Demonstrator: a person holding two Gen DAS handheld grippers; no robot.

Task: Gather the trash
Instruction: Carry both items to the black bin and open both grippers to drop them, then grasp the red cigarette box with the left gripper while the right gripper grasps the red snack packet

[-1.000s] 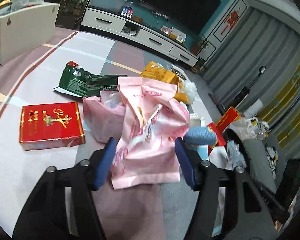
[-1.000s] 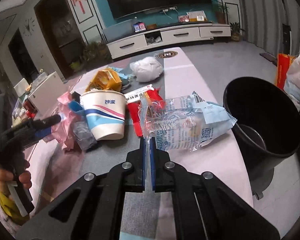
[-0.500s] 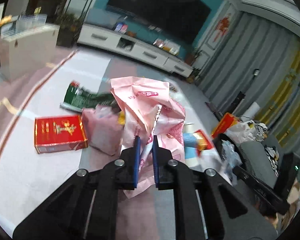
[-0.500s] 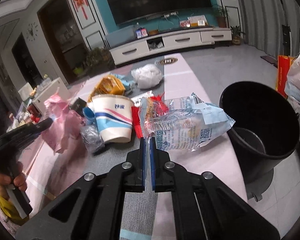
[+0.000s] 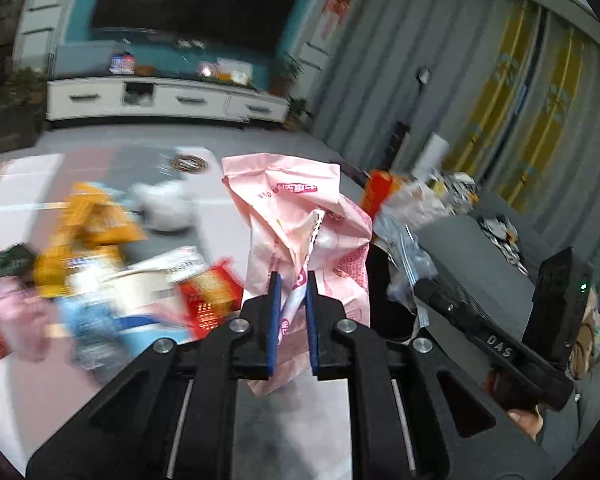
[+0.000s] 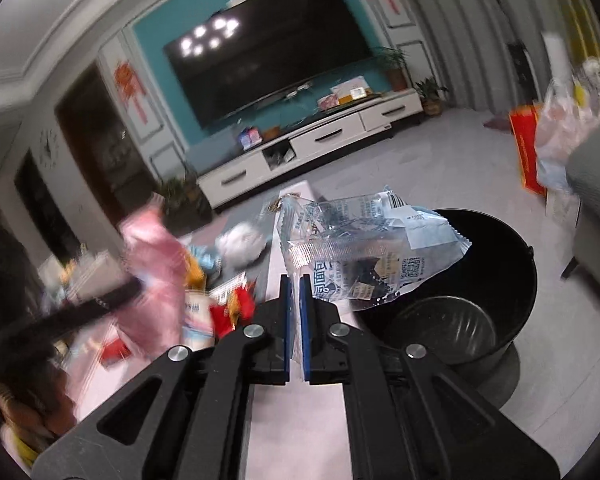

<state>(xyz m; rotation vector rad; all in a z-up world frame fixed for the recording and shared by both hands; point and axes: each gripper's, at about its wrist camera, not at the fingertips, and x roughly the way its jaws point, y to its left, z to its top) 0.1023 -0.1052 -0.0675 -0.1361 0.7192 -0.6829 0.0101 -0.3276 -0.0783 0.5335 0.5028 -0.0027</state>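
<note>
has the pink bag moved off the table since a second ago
Yes. The left tool has pinched the pink bag and lifted it clear of the table, rightward past the paper cup.

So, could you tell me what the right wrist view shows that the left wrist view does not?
Only the right wrist view shows the open black bin with the right gripper shut on a clear wrapper. Only the left shows the left gripper shut on the pink bag. Both show the TV wall and blurred table litter.
</note>
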